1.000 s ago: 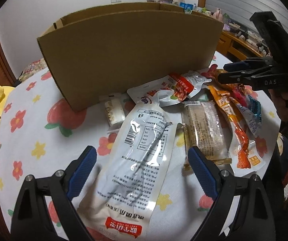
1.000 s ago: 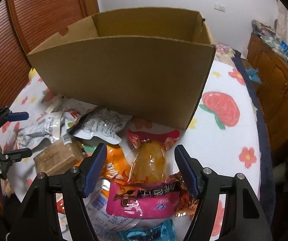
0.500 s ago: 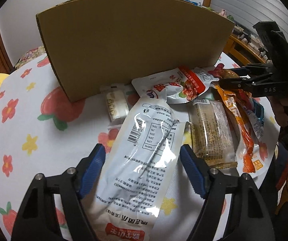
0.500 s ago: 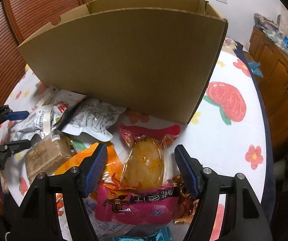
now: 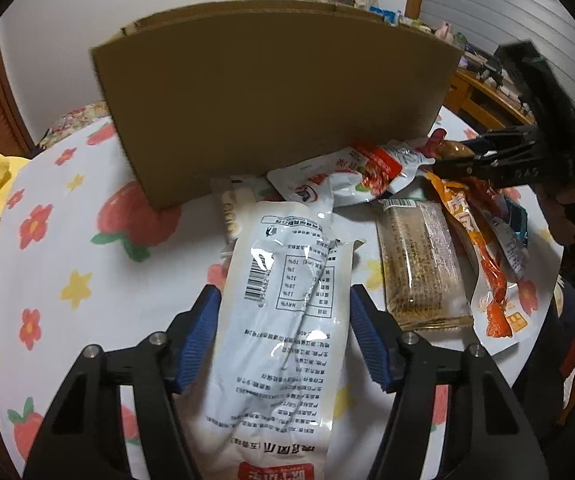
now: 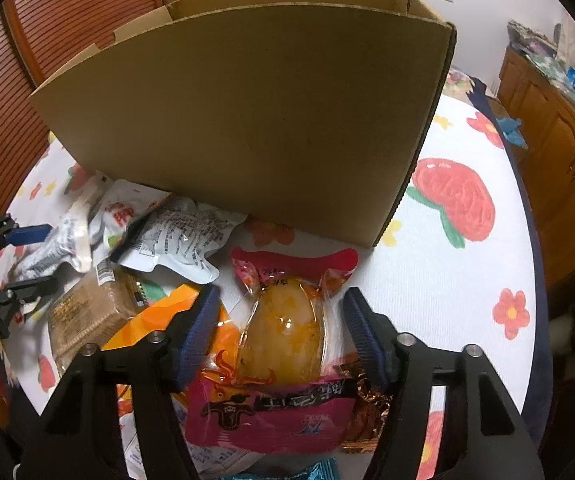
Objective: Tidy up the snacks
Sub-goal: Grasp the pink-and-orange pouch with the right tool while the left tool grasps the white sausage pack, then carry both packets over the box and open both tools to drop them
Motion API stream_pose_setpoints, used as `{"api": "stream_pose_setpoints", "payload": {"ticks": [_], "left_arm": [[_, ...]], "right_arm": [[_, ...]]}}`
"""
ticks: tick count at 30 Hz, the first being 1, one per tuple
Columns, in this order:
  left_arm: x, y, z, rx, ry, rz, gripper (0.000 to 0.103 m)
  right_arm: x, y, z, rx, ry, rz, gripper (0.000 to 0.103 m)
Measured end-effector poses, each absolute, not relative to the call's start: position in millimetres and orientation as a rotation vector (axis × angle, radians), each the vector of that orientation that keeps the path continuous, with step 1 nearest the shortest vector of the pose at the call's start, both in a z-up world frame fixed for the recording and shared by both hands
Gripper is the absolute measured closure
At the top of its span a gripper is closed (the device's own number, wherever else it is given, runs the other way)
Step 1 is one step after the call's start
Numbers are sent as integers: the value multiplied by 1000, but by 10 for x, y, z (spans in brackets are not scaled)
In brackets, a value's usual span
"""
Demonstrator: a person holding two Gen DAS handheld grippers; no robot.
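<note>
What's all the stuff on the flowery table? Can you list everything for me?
cardboard box: 1, brown, back of table, open top
long white packet: 1, white, between left gripper's fingers
crumbly bar: 1, tan in clear wrap, right of the white packet
red-and-white pouch: 1, by the box's front
orange packet: 1, orange, right of the bar
yellow snack packet: 1, clear and red, between right gripper's fingers
pink packet: 1, pink, under the yellow one
tablecloth: 1, white with flowers
left gripper: open
right gripper: open
</note>
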State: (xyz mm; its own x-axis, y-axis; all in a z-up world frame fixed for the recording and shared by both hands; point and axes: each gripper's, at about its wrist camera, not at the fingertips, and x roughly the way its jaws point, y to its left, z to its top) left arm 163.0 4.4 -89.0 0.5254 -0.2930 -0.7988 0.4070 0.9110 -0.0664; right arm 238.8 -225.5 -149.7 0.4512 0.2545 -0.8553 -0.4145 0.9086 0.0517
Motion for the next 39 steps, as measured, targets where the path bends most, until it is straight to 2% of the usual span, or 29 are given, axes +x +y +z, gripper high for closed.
{"api": "stream_pose_setpoints", "payload": {"ticks": [3, 7, 10, 23, 39], "left_arm": [[1577, 127, -847, 115, 909, -413, 38], [1498, 223, -780, 97, 876, -398, 39], [1439, 295, -729, 84, 850, -388, 39], [1344, 286, -403, 63, 738, -373, 39], [1489, 169, 292, 72, 601, -399, 39]], "right_arm": [[2369, -2220, -1523, -197, 1023, 406, 41], [2352, -2205, -1515, -200, 1015, 411, 53], [2328, -2169, -1514, -215, 1003, 406, 57], [2097, -2251, -1298, -194, 893, 416, 59], [1912, -2021, -611, -181, 716, 485, 59]]}}
